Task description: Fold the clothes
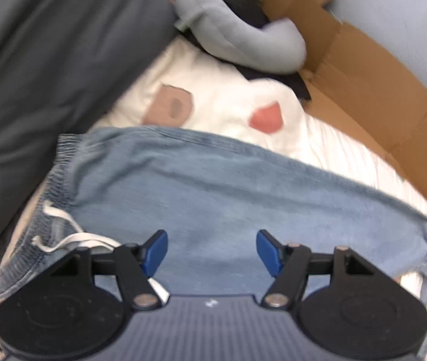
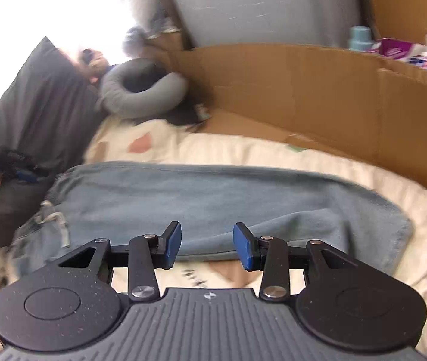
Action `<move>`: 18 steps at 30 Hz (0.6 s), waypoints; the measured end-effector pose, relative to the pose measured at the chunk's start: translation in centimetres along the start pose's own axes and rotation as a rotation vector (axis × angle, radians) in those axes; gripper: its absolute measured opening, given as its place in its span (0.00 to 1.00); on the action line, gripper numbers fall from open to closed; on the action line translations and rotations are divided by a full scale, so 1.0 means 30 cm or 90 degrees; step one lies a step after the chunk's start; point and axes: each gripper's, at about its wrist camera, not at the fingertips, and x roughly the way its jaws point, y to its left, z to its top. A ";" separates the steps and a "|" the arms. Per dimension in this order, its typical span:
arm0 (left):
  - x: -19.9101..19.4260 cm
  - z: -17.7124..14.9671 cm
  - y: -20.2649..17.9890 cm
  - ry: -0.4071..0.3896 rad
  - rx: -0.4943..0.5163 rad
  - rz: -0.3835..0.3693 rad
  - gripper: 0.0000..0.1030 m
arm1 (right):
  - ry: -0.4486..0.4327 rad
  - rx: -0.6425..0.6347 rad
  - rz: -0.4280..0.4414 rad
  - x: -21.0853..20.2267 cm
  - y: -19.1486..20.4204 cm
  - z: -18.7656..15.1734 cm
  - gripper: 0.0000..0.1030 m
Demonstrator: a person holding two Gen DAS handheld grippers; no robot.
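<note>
Left wrist view: denim pants [image 1: 213, 198] lie crosswise directly beneath left tool [image 1: 212, 251], jaws apart and empty; right tool [image 2: 207, 245] likewise apart, at their near edge.

My left gripper [image 1: 212, 251] over folded denim trousers [image 1: 228, 198]

Jaws stand apart, nothing between them. White drawstring [image 1: 63, 231] lies at the elastic waistband, beside a grey pillow [image 1: 48, 75].

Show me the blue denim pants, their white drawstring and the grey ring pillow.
blue denim pants [image 1: 213, 198], left wrist view, middle of fabric.
white drawstring [image 1: 72, 239], left wrist view, loose cord.
grey ring pillow [image 2: 153, 96], right wrist view, front rim.
</note>
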 end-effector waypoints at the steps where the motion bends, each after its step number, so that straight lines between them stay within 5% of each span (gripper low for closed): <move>1: 0.011 0.000 -0.017 -0.004 0.004 -0.009 0.65 | -0.001 0.016 -0.001 0.007 -0.020 -0.006 0.44; 18: 0.197 -0.162 -0.206 0.037 0.106 -0.070 0.66 | -0.002 0.106 -0.117 0.066 -0.325 -0.139 0.44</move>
